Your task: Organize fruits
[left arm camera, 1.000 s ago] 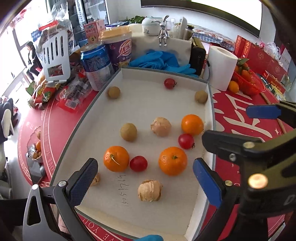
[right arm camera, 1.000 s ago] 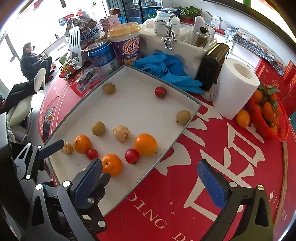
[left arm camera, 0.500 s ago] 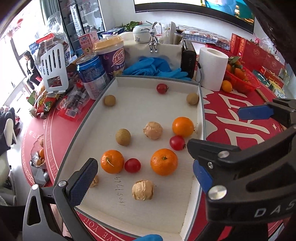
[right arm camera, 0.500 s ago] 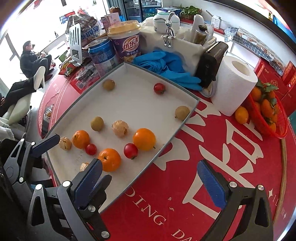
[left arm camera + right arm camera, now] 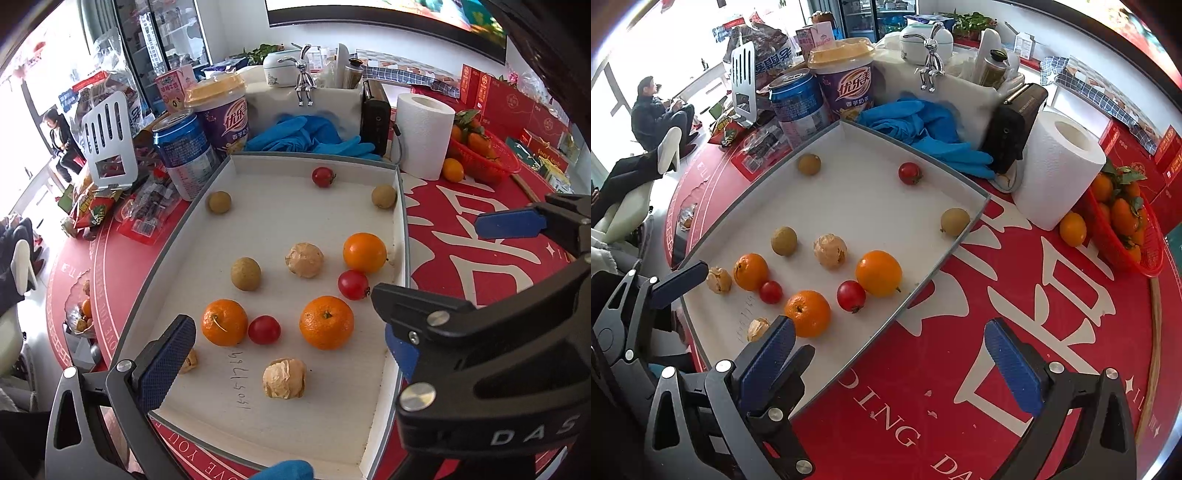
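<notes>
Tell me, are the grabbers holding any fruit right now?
No, nothing is held. The left gripper is open above the tray, with the fruit lying loose between its fingers. The right gripper is open too, over the red tablecloth.

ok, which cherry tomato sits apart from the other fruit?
The cherry tomato alone by the tray's far wall, near the blue gloves; the other two nestle beside oranges.

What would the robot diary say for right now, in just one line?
stage: before first pick | left hand-held gripper: open, over tray | right hand-held gripper: open, over tablecloth | fruits: scattered in tray
</notes>
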Action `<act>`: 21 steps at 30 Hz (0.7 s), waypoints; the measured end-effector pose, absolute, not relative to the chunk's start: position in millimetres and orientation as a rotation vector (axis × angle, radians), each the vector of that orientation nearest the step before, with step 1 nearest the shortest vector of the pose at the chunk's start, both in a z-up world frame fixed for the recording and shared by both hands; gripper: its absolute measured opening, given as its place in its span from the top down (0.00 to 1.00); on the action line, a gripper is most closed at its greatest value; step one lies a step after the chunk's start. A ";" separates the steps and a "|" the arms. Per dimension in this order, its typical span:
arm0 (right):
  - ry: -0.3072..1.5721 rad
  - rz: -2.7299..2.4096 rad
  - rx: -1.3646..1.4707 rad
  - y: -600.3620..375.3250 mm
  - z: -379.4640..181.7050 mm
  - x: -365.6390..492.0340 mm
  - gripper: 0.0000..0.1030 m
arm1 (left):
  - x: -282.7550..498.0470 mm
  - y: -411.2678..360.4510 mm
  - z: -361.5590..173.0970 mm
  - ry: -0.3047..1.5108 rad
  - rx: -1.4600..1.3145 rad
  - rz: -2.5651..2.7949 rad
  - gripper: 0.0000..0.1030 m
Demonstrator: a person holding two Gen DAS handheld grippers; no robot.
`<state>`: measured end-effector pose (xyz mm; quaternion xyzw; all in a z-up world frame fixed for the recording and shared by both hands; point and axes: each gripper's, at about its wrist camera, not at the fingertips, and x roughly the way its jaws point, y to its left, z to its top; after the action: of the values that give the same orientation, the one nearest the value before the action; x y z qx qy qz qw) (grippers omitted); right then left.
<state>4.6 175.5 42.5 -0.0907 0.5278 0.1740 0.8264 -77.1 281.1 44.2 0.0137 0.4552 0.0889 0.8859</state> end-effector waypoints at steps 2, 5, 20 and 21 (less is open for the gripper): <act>1.121 0.369 -0.193 175.6 42.5 4.7 0.00 | -77.3 280.6 44.0 0.947 0.032 0.184 0.00; 1.122 0.369 -0.193 175.9 42.3 4.6 0.00 | -77.5 280.3 43.7 0.949 0.029 0.186 0.00; 1.100 0.343 -0.260 180.6 38.5 -2.6 0.00 | -77.9 278.6 38.7 0.972 0.020 0.171 0.00; 1.102 0.345 -0.260 180.6 38.3 -2.6 0.00 | -78.0 278.4 38.7 0.972 0.021 0.170 0.00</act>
<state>-2.6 180.6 38.3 -0.1226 0.5193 0.1625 0.8300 -78.0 278.4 38.7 0.0102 0.4665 0.0818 0.8807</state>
